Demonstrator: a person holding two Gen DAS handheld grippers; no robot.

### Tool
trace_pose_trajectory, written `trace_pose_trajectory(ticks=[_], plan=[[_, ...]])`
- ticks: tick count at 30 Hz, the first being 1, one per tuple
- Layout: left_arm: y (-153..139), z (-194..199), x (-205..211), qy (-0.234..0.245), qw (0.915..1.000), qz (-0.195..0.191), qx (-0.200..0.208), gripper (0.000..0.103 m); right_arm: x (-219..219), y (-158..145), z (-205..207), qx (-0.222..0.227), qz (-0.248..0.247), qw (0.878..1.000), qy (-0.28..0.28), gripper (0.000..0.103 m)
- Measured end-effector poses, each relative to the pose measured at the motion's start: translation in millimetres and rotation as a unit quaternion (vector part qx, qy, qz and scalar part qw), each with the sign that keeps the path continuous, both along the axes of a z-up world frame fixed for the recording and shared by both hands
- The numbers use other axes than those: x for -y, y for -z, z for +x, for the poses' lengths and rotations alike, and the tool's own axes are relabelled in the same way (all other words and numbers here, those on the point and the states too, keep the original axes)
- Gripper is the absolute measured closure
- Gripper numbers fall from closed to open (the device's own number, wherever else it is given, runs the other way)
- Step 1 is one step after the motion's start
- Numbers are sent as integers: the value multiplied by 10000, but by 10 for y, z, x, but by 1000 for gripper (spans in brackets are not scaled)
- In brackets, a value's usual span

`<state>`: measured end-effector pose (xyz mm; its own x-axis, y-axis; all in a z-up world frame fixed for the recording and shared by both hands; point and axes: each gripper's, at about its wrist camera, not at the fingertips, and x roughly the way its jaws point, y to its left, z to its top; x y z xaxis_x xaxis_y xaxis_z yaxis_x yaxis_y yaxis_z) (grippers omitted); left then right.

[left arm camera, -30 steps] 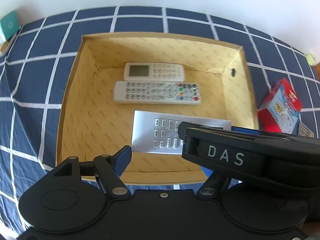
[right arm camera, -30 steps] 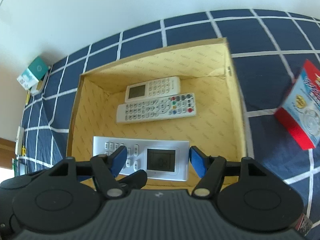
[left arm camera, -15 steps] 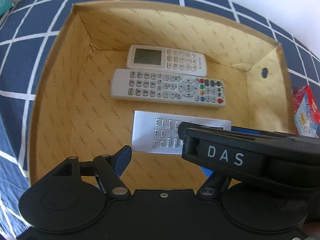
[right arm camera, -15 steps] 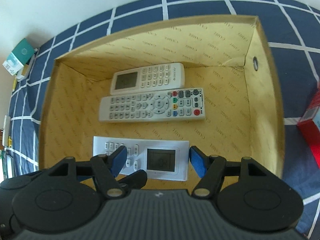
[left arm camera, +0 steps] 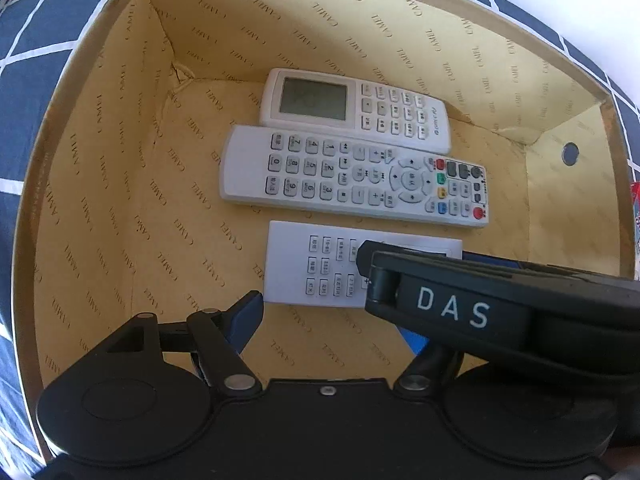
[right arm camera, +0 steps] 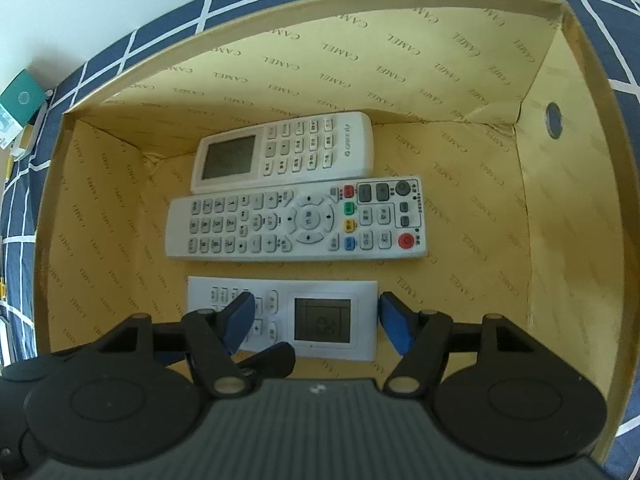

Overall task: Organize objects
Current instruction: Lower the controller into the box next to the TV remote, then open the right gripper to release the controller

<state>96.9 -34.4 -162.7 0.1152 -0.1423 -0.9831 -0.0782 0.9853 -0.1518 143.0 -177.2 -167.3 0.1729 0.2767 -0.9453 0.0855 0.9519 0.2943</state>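
Flat white remote [right arm camera: 282,320] — small screen.

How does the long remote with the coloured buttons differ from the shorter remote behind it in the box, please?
The long remote has no screen; the shorter remote has a grey display at its left end. The long remote carries red, green, yellow and blue buttons; the shorter remote's are all pale. Both are white, lie flat, face up and parallel in the cardboard box.
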Motion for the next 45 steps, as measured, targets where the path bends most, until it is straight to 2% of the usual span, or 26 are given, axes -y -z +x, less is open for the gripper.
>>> trace_pose_trajectory(ticks=[8,16,26,37,45], plan=[[51,69,-29,-18,10000,-40,-19,33,-14,70,93,-13,-18,10000,-39,35],[79,98,-52,-81,9999,-118,-79,28,-31,98,131,-24,-48,10000,11,34],[-18,58,-72,-153,9998,-66,-50,29,39,23,72,11,54,10000,83,34],[-419,-156,-109,-325,9991,201,185,28,83,-421,-114,377,124,9992,-45,31],[-834,-434,37,-171,9978,311,555,19,239,-881,-406,727,200,9972,10,19]])
